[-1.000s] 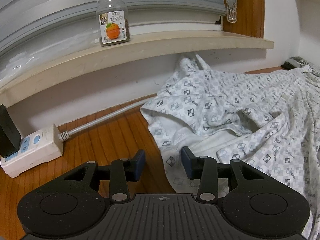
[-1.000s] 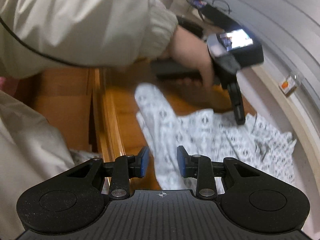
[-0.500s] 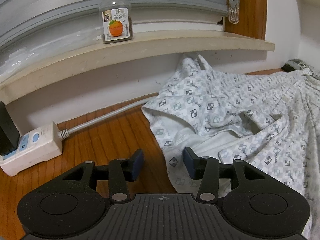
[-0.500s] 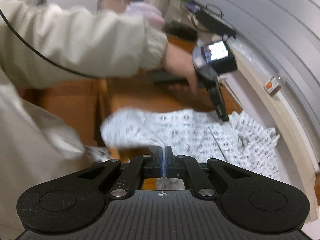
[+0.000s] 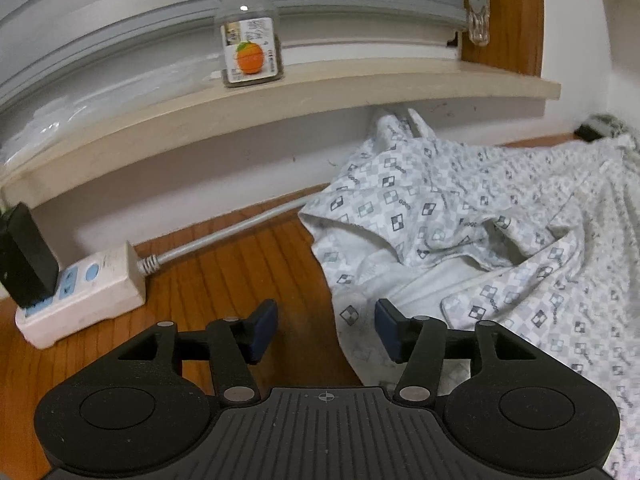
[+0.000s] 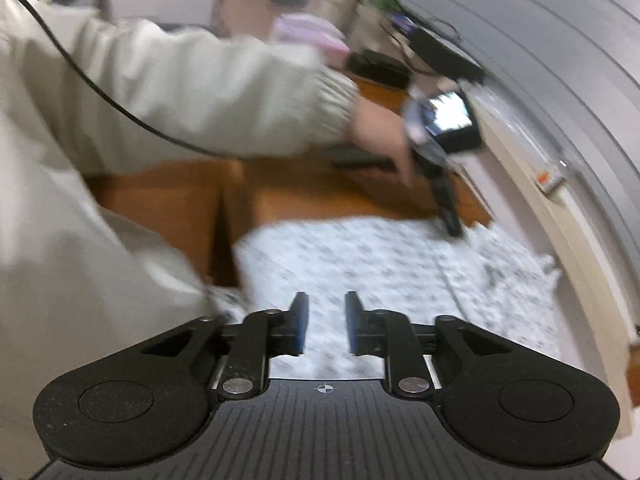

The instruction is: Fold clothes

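Note:
A white garment with a grey checked print (image 5: 472,224) lies rumpled on the wooden table (image 5: 224,276), its collar end against the wall under the sill. My left gripper (image 5: 326,330) is open and empty, low over the garment's near left edge. In the right wrist view the same garment (image 6: 392,272) lies spread out flat and blurred. My right gripper (image 6: 323,322) is open and empty above its near end. The left gripper (image 6: 444,204) shows there too, held in a hand at the garment's far end.
A white power strip (image 5: 84,292) with a black plug and grey cable lies left on the table. A glass jar with an orange label (image 5: 250,52) stands on the window sill (image 5: 360,92). The person's beige sleeve (image 6: 180,92) crosses the right wrist view. Clutter stands at the table's far end.
My right gripper was shut on the garment's edge half a second ago and has now opened, letting the cloth drop flat. My left gripper has opened wider and shifted slightly left.

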Motion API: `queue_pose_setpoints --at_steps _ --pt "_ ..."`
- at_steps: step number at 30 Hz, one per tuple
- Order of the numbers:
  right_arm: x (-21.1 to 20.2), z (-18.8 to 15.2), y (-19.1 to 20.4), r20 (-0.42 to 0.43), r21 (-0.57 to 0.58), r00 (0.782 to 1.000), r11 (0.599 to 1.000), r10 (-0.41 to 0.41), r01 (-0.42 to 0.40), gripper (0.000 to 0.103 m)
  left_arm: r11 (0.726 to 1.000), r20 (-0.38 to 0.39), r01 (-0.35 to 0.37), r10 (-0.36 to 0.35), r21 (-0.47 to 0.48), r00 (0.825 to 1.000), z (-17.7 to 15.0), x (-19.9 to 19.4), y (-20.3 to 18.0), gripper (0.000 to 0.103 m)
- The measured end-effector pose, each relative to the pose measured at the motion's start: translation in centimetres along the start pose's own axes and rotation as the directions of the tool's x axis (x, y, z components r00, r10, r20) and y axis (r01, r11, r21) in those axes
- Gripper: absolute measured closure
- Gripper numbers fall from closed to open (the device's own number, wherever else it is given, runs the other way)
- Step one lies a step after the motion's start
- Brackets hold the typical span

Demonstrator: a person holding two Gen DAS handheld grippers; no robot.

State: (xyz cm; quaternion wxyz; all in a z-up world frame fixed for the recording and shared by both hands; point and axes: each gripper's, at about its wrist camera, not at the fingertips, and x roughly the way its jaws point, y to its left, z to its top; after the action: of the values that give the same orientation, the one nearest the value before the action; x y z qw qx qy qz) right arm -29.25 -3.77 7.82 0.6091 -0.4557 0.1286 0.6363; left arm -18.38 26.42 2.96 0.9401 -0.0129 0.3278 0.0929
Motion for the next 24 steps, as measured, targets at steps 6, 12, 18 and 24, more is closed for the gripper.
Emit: queue_pose_setpoints --at_steps 6,12,18,24 --pt "5.8 -6.5 -7.3 -0.123 0.161 0.983 0.974 -0.139 0.158 0.062 0.995 0.084 0.092 -0.089 -0.028 0.992 -0.7 -1.8 -1.1 0.066" --pt "7.9 -15.4 -15.4 -0.122 0.431 0.967 0.865 -0.225 0.256 0.044 0.978 0.057 0.209 -0.210 0.025 0.976 -0.1 -3.0 -4.4 0.061" --pt "6.8 -20.5 -18.4 -0.101 0.548 0.940 0.770 -0.326 0.326 0.042 0.983 -0.006 0.174 -0.174 0.056 0.985 -0.2 -1.9 -5.8 0.056" --pt "6.2 -23.5 -19.7 -0.066 0.625 0.926 0.708 -0.371 0.328 0.037 0.975 -0.006 0.211 -0.211 0.064 0.977 -0.8 -2.2 -5.4 0.089"
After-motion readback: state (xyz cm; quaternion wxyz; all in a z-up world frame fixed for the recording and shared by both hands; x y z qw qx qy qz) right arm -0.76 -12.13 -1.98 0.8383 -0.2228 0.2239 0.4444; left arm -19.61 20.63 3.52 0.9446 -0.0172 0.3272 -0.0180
